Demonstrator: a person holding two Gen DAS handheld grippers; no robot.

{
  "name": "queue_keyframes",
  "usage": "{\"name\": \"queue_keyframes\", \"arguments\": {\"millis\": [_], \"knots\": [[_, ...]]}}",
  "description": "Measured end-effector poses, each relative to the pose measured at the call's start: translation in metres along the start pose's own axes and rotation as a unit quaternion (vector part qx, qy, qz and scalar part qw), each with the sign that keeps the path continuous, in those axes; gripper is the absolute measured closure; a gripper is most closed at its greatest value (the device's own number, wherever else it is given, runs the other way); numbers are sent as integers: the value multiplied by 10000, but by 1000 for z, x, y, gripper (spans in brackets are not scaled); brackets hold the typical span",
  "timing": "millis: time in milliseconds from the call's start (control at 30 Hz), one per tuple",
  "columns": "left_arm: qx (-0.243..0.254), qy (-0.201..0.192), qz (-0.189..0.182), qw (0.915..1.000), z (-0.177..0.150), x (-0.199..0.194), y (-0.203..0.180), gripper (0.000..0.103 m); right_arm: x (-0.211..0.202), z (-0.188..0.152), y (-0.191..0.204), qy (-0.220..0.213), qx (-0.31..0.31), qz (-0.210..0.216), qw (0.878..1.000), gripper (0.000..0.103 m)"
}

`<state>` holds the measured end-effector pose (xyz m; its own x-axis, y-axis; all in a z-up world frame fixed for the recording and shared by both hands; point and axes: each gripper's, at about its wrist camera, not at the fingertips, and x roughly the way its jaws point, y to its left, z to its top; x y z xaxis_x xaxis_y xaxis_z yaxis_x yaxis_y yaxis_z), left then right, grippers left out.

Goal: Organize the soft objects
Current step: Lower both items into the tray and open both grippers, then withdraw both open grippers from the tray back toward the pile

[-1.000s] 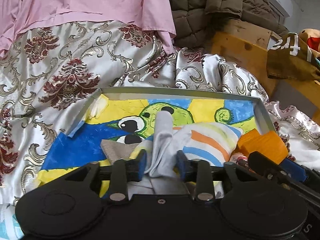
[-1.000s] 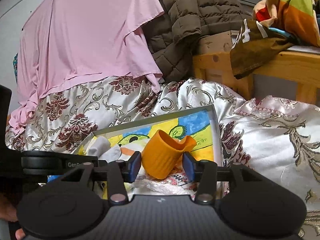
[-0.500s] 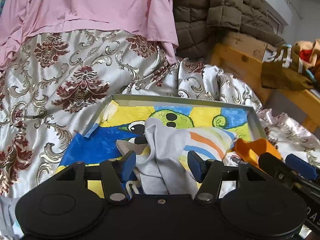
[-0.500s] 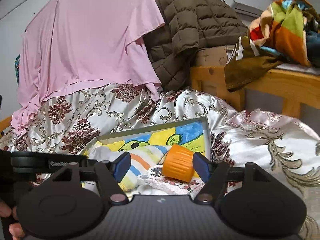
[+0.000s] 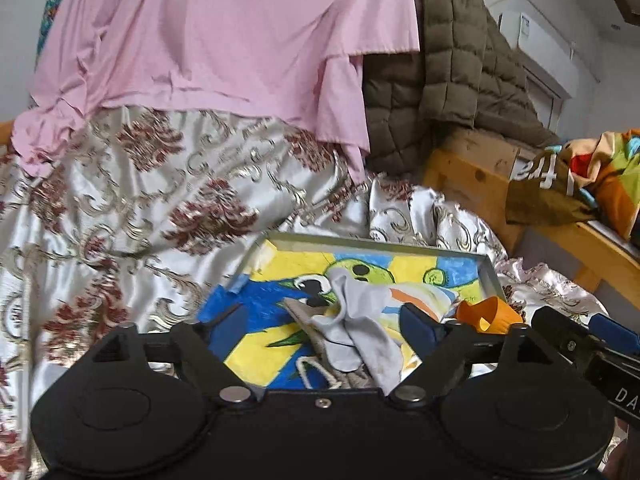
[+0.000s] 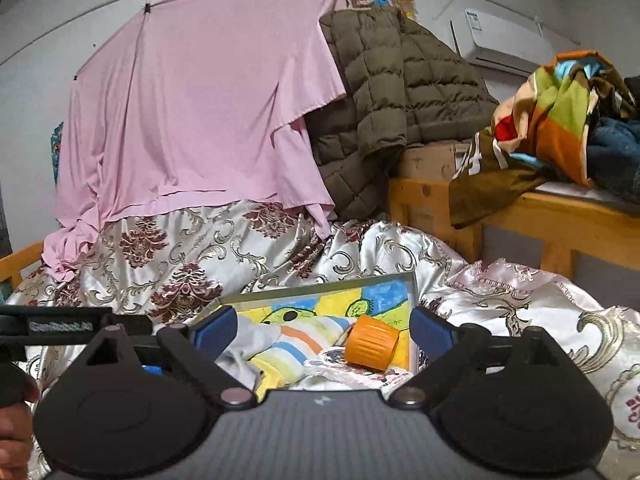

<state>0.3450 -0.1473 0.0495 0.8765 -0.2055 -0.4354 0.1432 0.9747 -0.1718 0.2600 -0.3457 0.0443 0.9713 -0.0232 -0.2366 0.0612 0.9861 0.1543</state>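
Released orange cup (image 6: 372, 342) now lies sideways in tray (image 6: 312, 292), rim rightward.

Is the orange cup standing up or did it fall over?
Fallen over. The orange cup lies on its side in the painted tray, ribbed wall up, resting against the striped cloth.

"GenRobot.AI" — left tongs (image 6: 56, 326), "DA" — right tongs (image 5: 624, 394)
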Motion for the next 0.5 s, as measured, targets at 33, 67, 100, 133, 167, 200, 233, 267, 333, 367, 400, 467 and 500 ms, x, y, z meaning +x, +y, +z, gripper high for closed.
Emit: {"name": "queue_keyframes", "arguments": {"millis": [33, 67, 100, 133, 167, 200, 233, 267, 333, 367, 400, 467, 500], "knots": [[-4, -75, 28, 10000, -1, -8, 2, 11, -4, 0, 1, -24, 6, 3, 10000, 6], [13, -141, 63, 9999, -2, -16, 4, 10, -9, 0, 3, -39, 19, 23, 10000, 4], [43, -187, 84, 9998, -3, -23, 6, 9, -13, -1, 4, -46, 22, 43, 10000, 4], [75, -217, 103, 9997, -4, -30, 7, 8, -19, -1, 6, -57, 16, 58, 10000, 3], [108, -250, 141, 9995, -6, -38, 8, 6, -23, -2, 9, -75, 7, 63, 10000, 3], [137, -281, 194, 9993, -8, -44, 9, 4, -29, -3, 11, -107, 2, 50, 9999, 3], [175, -326, 278, 9989, -10, -52, 10, 2, -34, -4, 13, -136, -1, 41, 9999, 3], [220, -390, 360, 9983, -12, -59, 11, 1, -38, -5, 16, -157, -4, 33, 9999, 3], [277, -454, 446, 9976, -16, -71, 13, 1, -47, -8, 21, -191, -18, 6, 9998, 2], [297, -467, 462, 9974, -18, -76, 14, 1, -51, -9, 23, -204, -32, -4, 9998, 2], [319, -486, 509, 9970, -21, -83, 16, 1, -56, -11, 25, -222, -44, -21, 9997, 2], [380, -533, 592, 9961, -25, -95, 18, 1, -65, -14, 30, -266, -59, -52, 9996, 1], [411, -558, 658, 9954, -28, -101, 19, 1, -69, -15, 32, -289, -74, -85, 9995, 1]]}}
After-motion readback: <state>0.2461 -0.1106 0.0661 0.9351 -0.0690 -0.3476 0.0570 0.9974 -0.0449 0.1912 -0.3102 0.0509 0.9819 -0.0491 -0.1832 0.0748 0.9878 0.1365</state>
